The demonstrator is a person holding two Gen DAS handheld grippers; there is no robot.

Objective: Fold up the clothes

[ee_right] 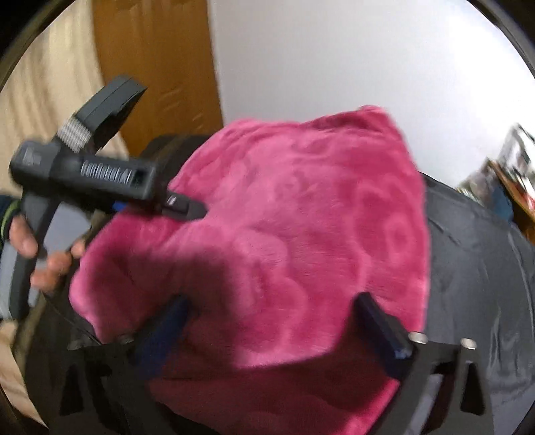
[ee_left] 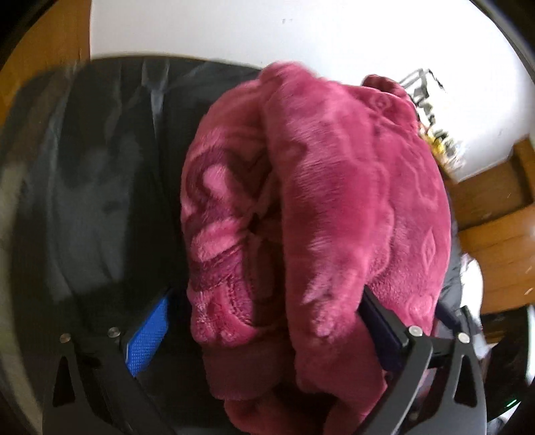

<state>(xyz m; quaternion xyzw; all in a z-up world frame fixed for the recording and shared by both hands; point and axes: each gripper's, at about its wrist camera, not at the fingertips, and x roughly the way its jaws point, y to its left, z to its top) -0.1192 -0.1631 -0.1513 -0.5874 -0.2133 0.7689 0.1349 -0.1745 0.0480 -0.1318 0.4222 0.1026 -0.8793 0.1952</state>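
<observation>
A thick magenta fleece garment (ee_left: 334,200) with an embossed pattern is bunched up over a dark cloth surface (ee_left: 100,200). In the left wrist view it fills the gap between my left gripper's (ee_left: 264,318) wide-apart fingers, and the blue pad (ee_left: 150,331) on the left finger stands clear of the fabric. In the right wrist view the same garment (ee_right: 284,234) lies folded between my right gripper's (ee_right: 274,314) spread fingers. The left gripper (ee_right: 187,210) also shows there at the garment's left edge, held by a hand.
The dark cloth (ee_right: 474,284) covers the work surface. A white wall (ee_left: 267,30) is behind it, with wooden panels (ee_right: 157,77) and a wooden floor (ee_left: 495,227) at the sides. Cluttered items (ee_left: 434,123) stand at the far right.
</observation>
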